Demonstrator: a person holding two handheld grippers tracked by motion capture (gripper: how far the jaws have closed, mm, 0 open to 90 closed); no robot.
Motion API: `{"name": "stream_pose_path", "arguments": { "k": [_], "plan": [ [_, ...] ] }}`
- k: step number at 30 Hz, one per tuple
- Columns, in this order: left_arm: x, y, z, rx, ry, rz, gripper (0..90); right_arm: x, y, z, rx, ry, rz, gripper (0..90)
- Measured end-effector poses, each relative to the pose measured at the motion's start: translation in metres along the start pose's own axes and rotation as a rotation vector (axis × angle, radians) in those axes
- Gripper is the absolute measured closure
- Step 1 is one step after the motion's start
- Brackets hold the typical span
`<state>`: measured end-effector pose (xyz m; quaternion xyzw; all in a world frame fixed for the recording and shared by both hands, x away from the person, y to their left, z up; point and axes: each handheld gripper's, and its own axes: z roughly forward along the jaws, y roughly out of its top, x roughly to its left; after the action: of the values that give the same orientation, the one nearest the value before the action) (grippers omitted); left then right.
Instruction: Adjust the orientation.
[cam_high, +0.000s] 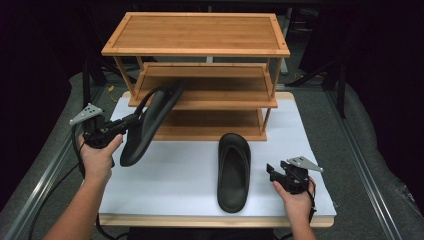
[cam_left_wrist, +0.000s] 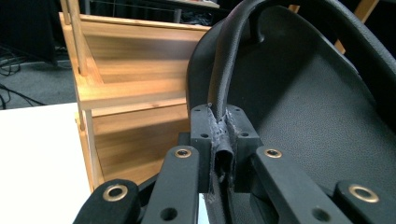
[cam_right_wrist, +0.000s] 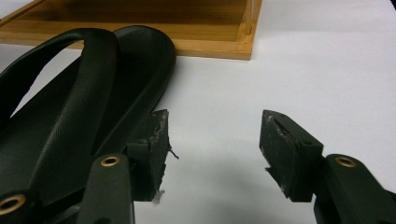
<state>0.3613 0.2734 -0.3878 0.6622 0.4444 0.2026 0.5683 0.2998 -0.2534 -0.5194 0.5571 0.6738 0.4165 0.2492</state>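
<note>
Dark surroundings frame a white tabletop (cam_high: 190, 175) carrying a three-tier bamboo shoe rack (cam_high: 197, 75) at its far side. The left gripper (cam_high: 131, 121) has its jaws clamped tight on the strap (cam_left_wrist: 223, 93) of a black flip-flop (cam_high: 150, 125), holding it tilted in the air just in front of the rack's middle shelf (cam_high: 210, 97). A second flip-flop (cam_high: 233, 172) lies flat on the tabletop near the right gripper (cam_high: 272, 172), whose jaws stand wide apart and empty beside its sole. Both sandals look like matte, lightly pebbled rubber: probably light, bendy and grippy. The thin strap seems the easiest place to pinch, though the sole may swing beneath it.
</note>
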Motion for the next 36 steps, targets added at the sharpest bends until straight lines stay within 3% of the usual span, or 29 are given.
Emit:
{"name": "stream_pose_path", "arguments": {
  "k": [12,36],
  "plan": [
    [0.007,0.016,0.025,-0.006,0.055,-0.016,83.3,0.0,0.0,0.0,-0.001,-0.002,-0.001,42.4],
    [0.001,0.045,0.085,-0.034,0.163,-0.034,83.3,-0.001,0.001,-0.001,-0.015,0.009,0.002,42.7]
  ]
}}
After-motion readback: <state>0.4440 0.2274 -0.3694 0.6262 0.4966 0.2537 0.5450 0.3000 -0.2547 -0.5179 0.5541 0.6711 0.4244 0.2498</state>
